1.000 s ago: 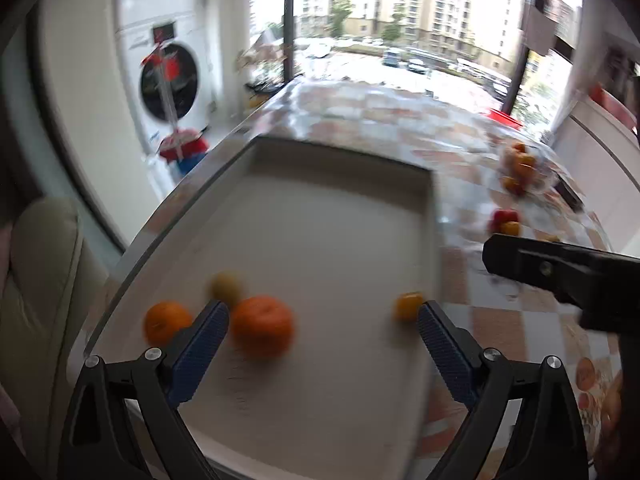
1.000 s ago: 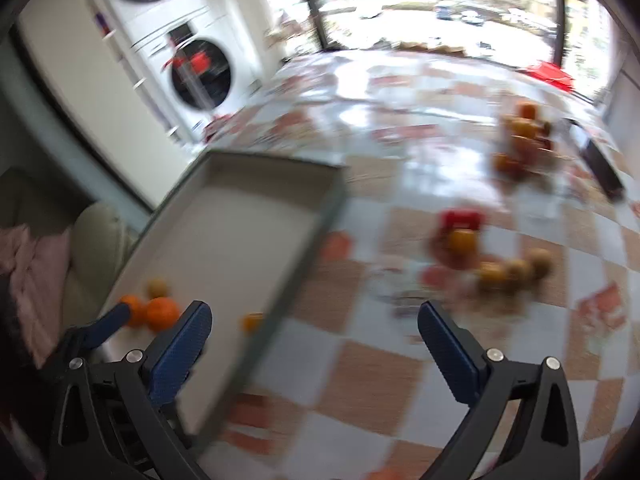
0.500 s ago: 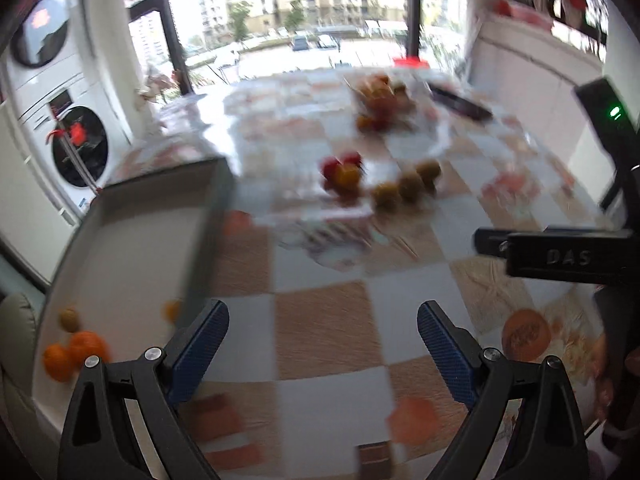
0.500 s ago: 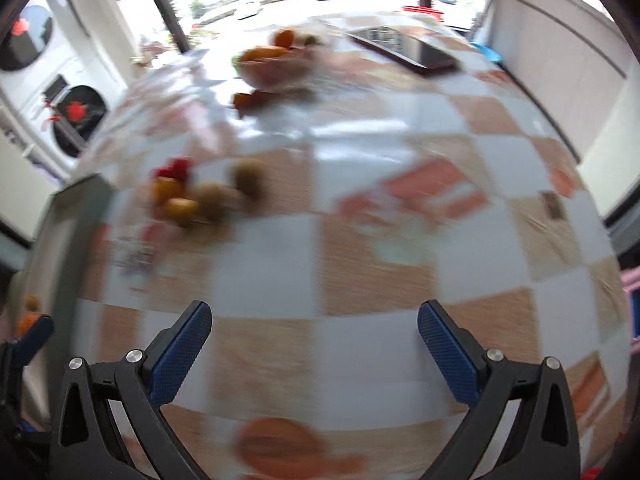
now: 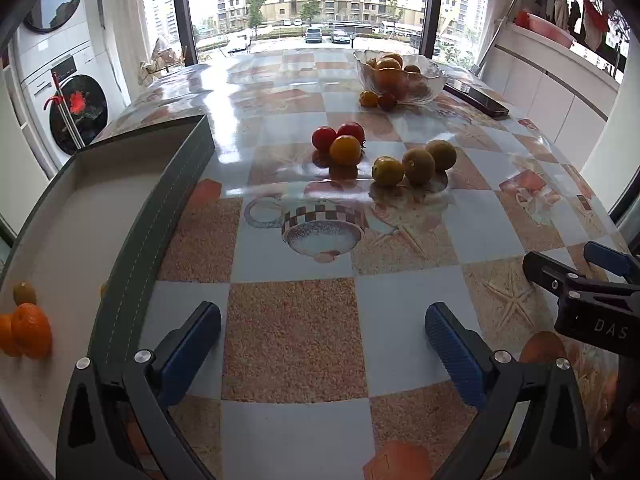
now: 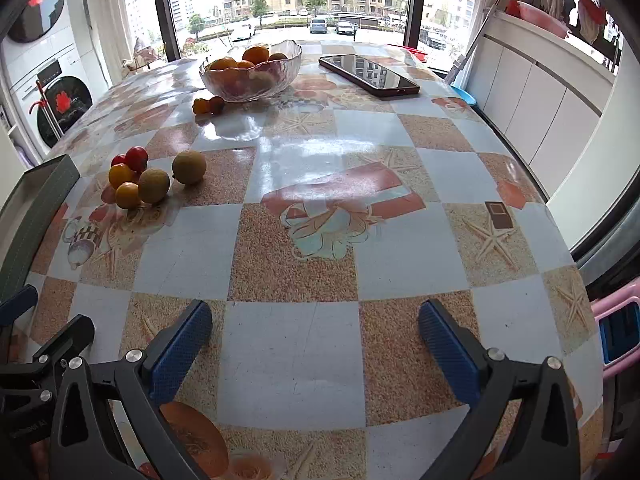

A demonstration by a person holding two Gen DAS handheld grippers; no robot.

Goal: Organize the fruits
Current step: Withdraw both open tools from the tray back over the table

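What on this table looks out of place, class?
Two small fruits lie on the tablecloth beside the glass bowl rather than in it, and six more fruits sit loose mid-table, outside the tray.

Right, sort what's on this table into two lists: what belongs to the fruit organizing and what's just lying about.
Belongs to the job:
- grey rectangular tray holding oranges
- loose cluster of red and yellow tomatoes
- three round yellow-green fruits
- clear glass bowl of fruit
- two small fruits beside it

Just lying about:
- black smartphone
- patterned checked tablecloth
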